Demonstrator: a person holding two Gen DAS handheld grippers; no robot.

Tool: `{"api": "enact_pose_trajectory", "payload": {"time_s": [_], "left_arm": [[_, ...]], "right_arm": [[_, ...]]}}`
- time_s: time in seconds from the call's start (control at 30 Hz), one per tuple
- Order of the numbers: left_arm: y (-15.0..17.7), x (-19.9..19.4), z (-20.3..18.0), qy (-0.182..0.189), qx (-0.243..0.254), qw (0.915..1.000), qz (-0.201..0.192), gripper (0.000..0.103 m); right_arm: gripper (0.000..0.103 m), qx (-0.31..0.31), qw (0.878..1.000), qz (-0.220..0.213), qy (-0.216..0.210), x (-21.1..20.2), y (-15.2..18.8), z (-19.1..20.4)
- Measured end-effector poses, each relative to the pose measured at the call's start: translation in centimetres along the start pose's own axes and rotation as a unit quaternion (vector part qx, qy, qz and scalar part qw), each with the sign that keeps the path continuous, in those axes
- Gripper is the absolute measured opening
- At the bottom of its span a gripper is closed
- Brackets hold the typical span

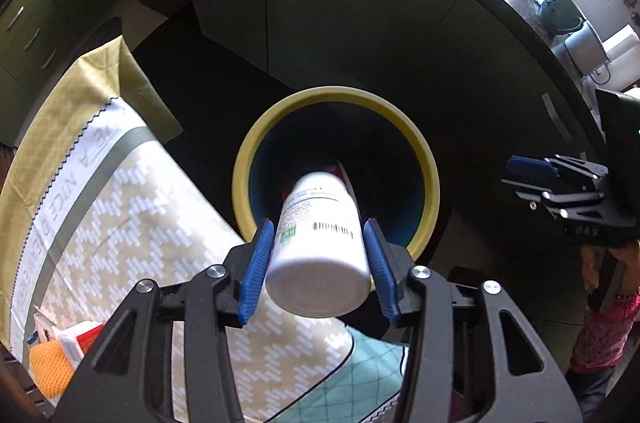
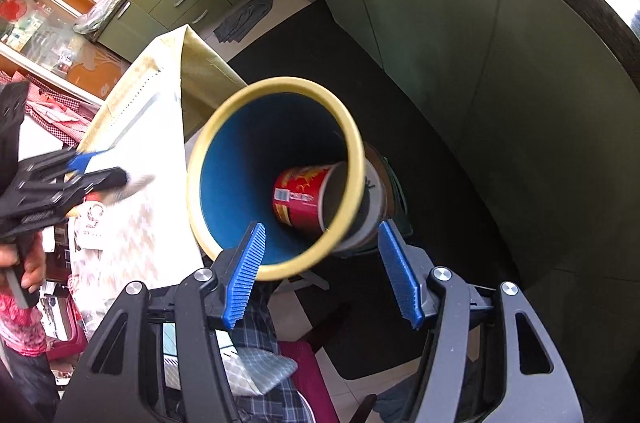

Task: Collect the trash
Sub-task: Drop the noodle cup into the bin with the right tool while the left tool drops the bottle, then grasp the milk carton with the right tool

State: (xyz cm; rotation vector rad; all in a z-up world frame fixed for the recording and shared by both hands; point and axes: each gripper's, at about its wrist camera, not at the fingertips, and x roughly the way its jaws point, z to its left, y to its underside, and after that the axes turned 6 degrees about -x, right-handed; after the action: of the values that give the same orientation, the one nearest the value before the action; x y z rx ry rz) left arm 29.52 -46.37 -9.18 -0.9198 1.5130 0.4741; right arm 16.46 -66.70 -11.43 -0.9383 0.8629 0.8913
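I've got the white plastic bottle [image 1: 318, 247] pinched in the left gripper [image 1: 318, 263], blue pads [image 1: 256, 269] pressing both sides of its body, cap end toward the cam, base end pointing down at the bin [image 1: 424, 159]. It hangs right over the bin mouth, partly past the rim as seen from the left wrist.

Handling, my read: rigid plastic, prob. empty or near it, so light. Smooth printed label, round wall, so a bit slippery; could roll or slide out if the pinch sits off-centre. Not fragile, a drop into the bin shouldn't hurt it. Best hold is across the mid body, approx. where the pads sit now, not on the cap, where there's less wall to bear on.

Right gripper [image 2: 332, 271] is spread wide w/ nothing between the pads, hovering just above the near rim of the bin [image 2: 352, 143].

Containers: bin is a tall cylinder, pale yellow rim, blue inside wall, standing on the dark floor mat [image 2: 420, 143] just beside the cloth-covered table [image 1: 120, 223]. Inside, a red printed cup [image 2: 302, 195] lies on its side toward the bottom, open end facing right in the right wrist view. Lots of room left around it. Can't tell if anything else lies under the cup, too dark down there.

On the table edge, an orange mesh item [image 1: 50, 363] and a red-white box [image 1: 80, 339] sit; can't tell if they're trash.
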Motion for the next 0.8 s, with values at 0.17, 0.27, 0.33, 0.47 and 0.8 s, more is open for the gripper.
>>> {"api": "enact_pose_trajectory", "payload": {"time_s": [0.17,0.27,0.33,0.47,0.8], "left_arm": [[-2.8,2.8,-1.5,0.005,-0.004,0.9999,-0.01,0.046],[-3.1,2.2,-1.4,0.005,-0.006,0.9998,-0.021,0.047],[-2.6,1.3,-1.1,0.006,-0.003,0.9997,-0.023,0.048],[-0.3,-1.5,0.4,0.004,-0.001,0.9996,-0.028,0.051],[11.2,-13.5,9.6,-0.036,-0.049,0.9955,-0.073,0.057]], "right_arm": [[0.06,0.003,1.0,0.001,-0.002,-0.3,1.0,-0.8],[0.06,0.001,1.0,0.004,-0.003,-0.5,1.7,-0.9],[0.06,-0.004,1.0,0.006,-0.002,-0.6,2.1,-0.7],[0.06,-0.025,1.0,0.005,-0.009,-0.9,2.3,0.6],[0.059,-0.14,0.99,0.017,-0.028,0.4,1.2,11.4]]}}
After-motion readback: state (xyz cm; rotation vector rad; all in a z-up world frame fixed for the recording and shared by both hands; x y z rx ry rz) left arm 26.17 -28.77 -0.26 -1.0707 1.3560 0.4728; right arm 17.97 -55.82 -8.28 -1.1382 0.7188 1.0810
